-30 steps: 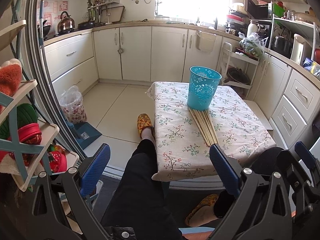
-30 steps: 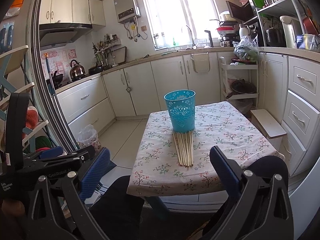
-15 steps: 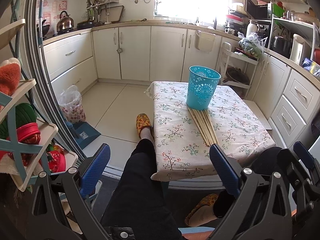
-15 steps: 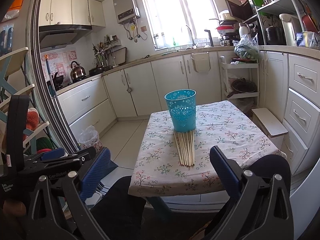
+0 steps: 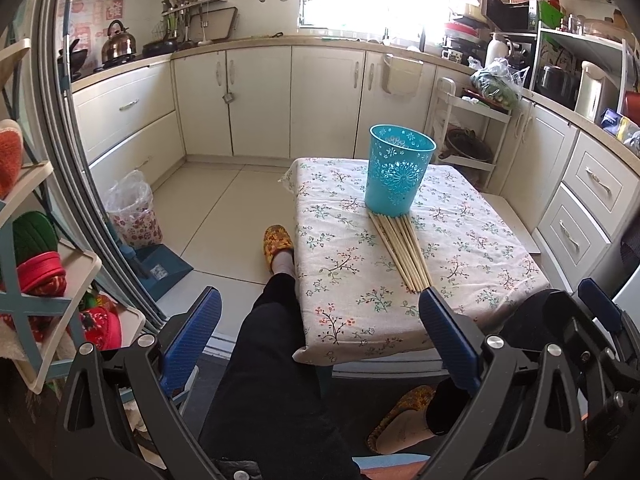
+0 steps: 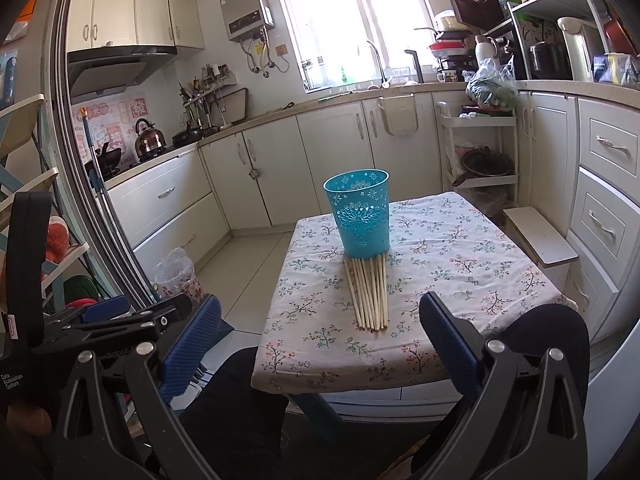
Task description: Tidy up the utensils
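Two tools frame a small kitchen scene, and the biggest thing that matters in it is the table, draped in a floral cloth, with a seated person's dark-clad legs reaching under its near edge. On the cloth stands a teal perforated cup, upright and apparently empty. Touching its base, a bundle of wooden chopsticks lies flat, fanned slightly, its long axis running from the cup straight back toward the person.

Both tools hang low, short of the table's near edge, well apart from the sticks. The left tool is spread wide and carries nothing; from its camera the bundle's near ends sit just above the right-hand finger, so the sticks lie ahead and to its right. The right tool is likewise wide open and empty, and in its view the bundle lies almost dead ahead, pointing down the gap between the fingers.

Nothing has been sorted yet, judging by the layout. The right tool looks better lined up for a first pick, taking the sticks' near ends crosswise.
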Motion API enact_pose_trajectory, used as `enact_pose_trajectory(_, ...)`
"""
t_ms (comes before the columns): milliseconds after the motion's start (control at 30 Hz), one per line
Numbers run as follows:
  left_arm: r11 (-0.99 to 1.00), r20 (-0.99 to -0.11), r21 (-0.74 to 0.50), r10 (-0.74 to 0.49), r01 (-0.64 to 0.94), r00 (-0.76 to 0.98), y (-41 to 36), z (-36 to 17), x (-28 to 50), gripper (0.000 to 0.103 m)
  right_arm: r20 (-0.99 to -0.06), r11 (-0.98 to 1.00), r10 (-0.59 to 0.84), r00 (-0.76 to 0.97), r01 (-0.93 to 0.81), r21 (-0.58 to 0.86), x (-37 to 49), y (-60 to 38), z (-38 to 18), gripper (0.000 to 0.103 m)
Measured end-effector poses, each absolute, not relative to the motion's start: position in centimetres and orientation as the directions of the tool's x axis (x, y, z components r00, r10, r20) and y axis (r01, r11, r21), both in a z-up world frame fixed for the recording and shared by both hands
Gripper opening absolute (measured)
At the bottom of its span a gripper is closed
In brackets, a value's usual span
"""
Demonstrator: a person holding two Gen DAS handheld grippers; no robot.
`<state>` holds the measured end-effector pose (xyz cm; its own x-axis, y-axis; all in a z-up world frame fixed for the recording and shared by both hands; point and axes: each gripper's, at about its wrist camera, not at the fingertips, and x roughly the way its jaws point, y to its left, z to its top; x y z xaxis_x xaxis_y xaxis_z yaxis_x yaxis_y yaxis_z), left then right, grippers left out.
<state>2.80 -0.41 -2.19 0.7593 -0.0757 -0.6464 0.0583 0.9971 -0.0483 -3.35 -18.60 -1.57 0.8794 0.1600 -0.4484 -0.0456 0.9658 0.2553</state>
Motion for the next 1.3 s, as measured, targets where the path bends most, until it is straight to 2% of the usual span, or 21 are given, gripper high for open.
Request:
enact_pose_trajectory(267,0.997,-0.701,-0.076,-0.072,0.026,0.709,0.1,-4.4,6.9,0.095,-0.492,0.960,0.148,0.858,-0.005,0.280,-0.2,-20.0,-2.6,0.095)
enact_pose_trajectory(400,0.996,-0.735,-0.085,-0.081,0.027,0.673,-0.3,-6.1,9.3,0.095,-0.545,0.960,0.111,0.831,0.052,0.274,3.2,-21.7,-4.2,0.095)
enact_pose_trajectory(467,0.996,-0.743,-0.084,-0.086,0.036,0.663,-0.6,-6.6,10.3,0.095,-0.580,0.965,0.086,0.810,0.076,0.250,5.7,-22.7,-5.5,0.089)
enact_pose_trajectory(533,0.996,-0.751,-0.076,-0.083,0.040,0.655,-1.0,-7.0,11.1,0.095,-0.611,0.970,0.075,0.788,0.084,0.228,8.0,-23.2,-6.8,0.073)
enact_pose_trajectory(567,0.996,-0.754,-0.077,-0.086,0.042,0.651,-1.2,-7.3,11.5,0.095,-0.639,0.974,0.069,0.766,0.087,0.208,9.9,-23.6,-7.9,0.070)
enact_pose_trajectory(633,0.996,-0.761,-0.080,-0.088,0.042,0.643,-1.4,-7.7,12.1,0.095,-0.682,0.978,0.081,0.727,0.074,0.196,12.8,-23.9,-9.8,0.054)
enact_pose_trajectory(667,0.996,-0.766,-0.079,-0.087,0.042,0.637,-1.5,-8.0,12.4,0.095,-0.707,0.977,0.097,0.701,0.069,0.202,14.5,-24.2,-10.9,0.051)
enact_pose_trajectory(733,0.996,-0.779,-0.075,-0.086,0.043,0.621,-1.7,-8.5,13.1,0.095,-0.741,0.972,0.119,0.661,0.076,0.223,17.3,-24.8,-12.8,0.036)
enact_pose_trajectory(767,0.996,-0.784,-0.075,-0.083,0.040,0.616,-1.7,-8.8,13.4,0.095,-0.752,0.971,0.126,0.647,0.075,0.228,18.2,-25.0,-13.4,0.034)
enact_pose_trajectory(1000,0.997,-0.815,-0.082,-0.073,0.010,0.575,-0.9,-10.6,15.1,0.095,-0.806,0.977,0.104,0.583,0.092,0.193,24.2,-24.9,-17.1,0.027)
enact_pose_trajectory(1200,0.996,-0.831,-0.089,-0.074,-0.001,0.552,-0.9,-11.7,16.9,0.095,-0.820,0.984,0.081,0.567,0.084,0.155,26.2,-24.6,-18.0,0.027)
enact_pose_trajectory(1300,0.996,-0.835,-0.086,-0.073,0.001,0.546,-1.2,-12.2,17.9,0.095,-0.817,0.978,0.111,0.566,0.082,0.190,26.4,-24.9,-17.7,0.027)
